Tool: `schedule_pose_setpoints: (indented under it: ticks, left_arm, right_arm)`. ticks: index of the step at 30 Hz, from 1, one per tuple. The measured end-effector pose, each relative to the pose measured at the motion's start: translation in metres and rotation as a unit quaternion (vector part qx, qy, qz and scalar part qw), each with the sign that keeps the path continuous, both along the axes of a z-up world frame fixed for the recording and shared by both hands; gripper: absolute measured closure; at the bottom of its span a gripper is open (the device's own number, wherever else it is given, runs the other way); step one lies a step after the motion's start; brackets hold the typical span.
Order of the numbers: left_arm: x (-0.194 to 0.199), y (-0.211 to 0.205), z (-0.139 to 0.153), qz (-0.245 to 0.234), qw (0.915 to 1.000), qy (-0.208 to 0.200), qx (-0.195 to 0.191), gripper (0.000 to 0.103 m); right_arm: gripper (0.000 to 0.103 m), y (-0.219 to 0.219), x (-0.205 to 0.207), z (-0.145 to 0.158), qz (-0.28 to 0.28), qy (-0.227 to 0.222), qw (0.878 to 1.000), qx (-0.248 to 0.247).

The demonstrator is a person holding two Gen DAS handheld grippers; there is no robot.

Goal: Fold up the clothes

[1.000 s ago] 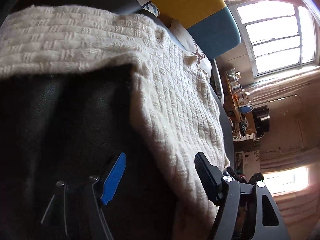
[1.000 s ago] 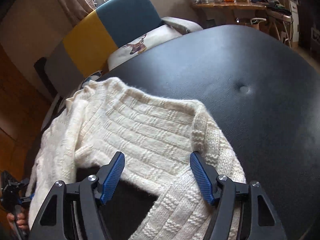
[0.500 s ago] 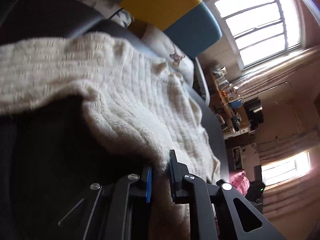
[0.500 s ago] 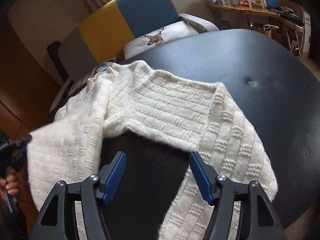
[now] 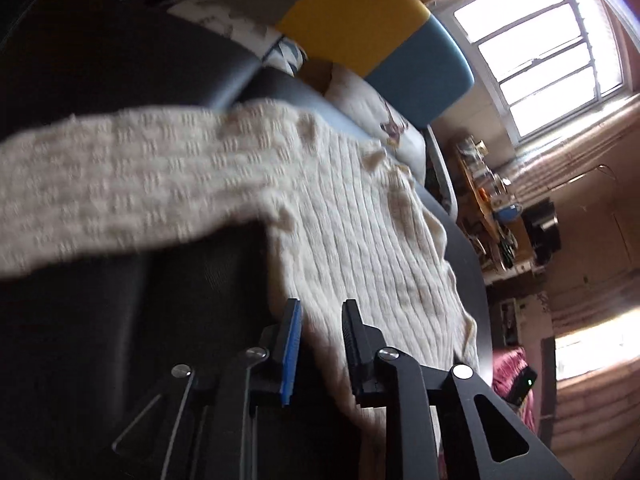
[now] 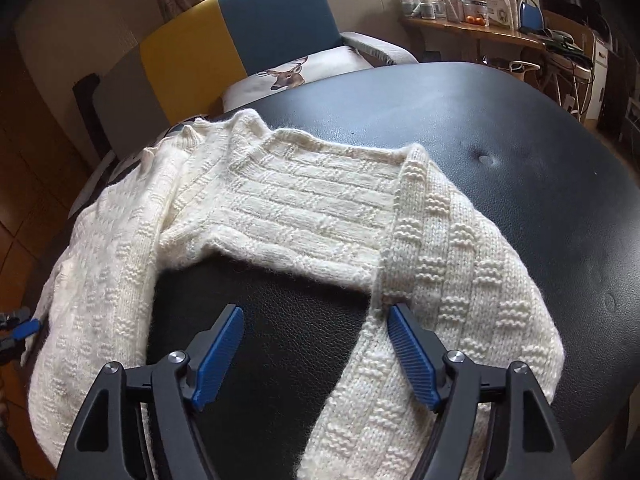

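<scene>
A cream knitted sweater [image 6: 304, 208] lies spread on a black leather ottoman [image 6: 500, 128]. My right gripper [image 6: 316, 312] hovers over bare leather just below the neckline. Its jaws are opening wide, with only the leather between them, and its right pad [image 6: 408, 352] touches the edge of the front band. In the left wrist view the sweater [image 5: 360, 220] runs away from my left gripper [image 5: 321, 306]. Those jaws stand narrow and are opening, with the sweater's edge filling the gap. A sleeve stretches off to the left, blurred. The left gripper [image 6: 22, 328] also shows at the sweater's left edge.
A yellow and teal chair [image 6: 224, 40] with a deer cushion [image 6: 288, 72] stands behind the ottoman. A wooden shelf [image 6: 460, 28] with jars is at the back right. Bare leather lies right of the sweater. A bright window [image 5: 540, 52] faces the left wrist view.
The left gripper closed on the sweater's edge and lifted it, and its jaws have since parted a little. The right gripper drew back from the neckline and its jaws widened.
</scene>
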State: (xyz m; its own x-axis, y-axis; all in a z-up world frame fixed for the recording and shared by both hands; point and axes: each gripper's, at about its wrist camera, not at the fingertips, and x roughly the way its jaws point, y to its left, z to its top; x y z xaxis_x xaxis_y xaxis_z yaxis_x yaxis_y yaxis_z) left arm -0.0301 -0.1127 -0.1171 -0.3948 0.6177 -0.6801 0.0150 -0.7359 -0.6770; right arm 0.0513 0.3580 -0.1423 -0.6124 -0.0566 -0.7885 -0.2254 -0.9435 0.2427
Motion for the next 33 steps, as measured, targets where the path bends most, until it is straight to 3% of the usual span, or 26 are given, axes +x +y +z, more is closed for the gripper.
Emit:
schedule_pose_setpoints:
  ticks: [4,7,10,12,15,18,21,25,28,31,33]
  left_arm:
    - [0.033,0.036,-0.022,-0.062,0.9948,-0.038,0.071,0.063]
    - [0.042,0.057,-0.032,-0.086,0.9904,-0.058,0.091,0.051]
    - [0.039,0.067,-0.04,-0.079,0.989,-0.072,0.101,0.053]
    - [0.036,0.073,-0.04,-0.073,0.9913,-0.066,0.088,0.09]
    - [0.038,0.067,-0.011,-0.05,0.9944,-0.004,0.093,0.091]
    - [0.042,0.049,0.043,-0.021,0.9928,0.085,0.081,0.091]
    - [0.04,0.023,0.076,0.026,0.9892,0.139,0.036,0.096]
    - [0.027,-0.004,0.055,0.069,0.9921,0.094,-0.048,0.097]
    - [0.026,-0.018,0.029,0.102,0.9842,0.059,-0.132,0.097]
    - [0.039,-0.036,0.017,0.11,0.9893,0.047,-0.084,0.097]
    - [0.052,-0.032,0.024,0.08,0.9932,0.07,-0.047,0.096]
  right_arm:
    - [0.02,-0.009,-0.003,-0.001,0.003,-0.007,1.0,0.027]
    - [0.019,-0.014,-0.003,-0.002,0.005,-0.009,0.999,0.044]
    - [0.019,-0.016,-0.003,-0.003,0.01,-0.007,0.998,0.054]
    - [0.019,-0.016,-0.002,-0.003,0.013,-0.005,0.998,0.055]
    - [0.018,-0.016,-0.002,-0.004,0.019,-0.002,0.998,0.058]
    - [0.016,-0.019,-0.003,-0.005,0.023,0.0,0.998,0.066]
    - [0.013,-0.023,-0.003,-0.007,0.027,0.0,0.997,0.079]
    - [0.011,-0.029,-0.006,-0.008,0.033,-0.01,0.995,0.099]
    - [0.011,-0.025,-0.008,-0.004,0.031,-0.018,0.996,0.081]
    - [0.017,-0.014,-0.015,0.011,0.014,0.002,1.0,0.027]
    - [0.017,-0.013,-0.026,0.022,0.009,0.018,0.999,0.029]
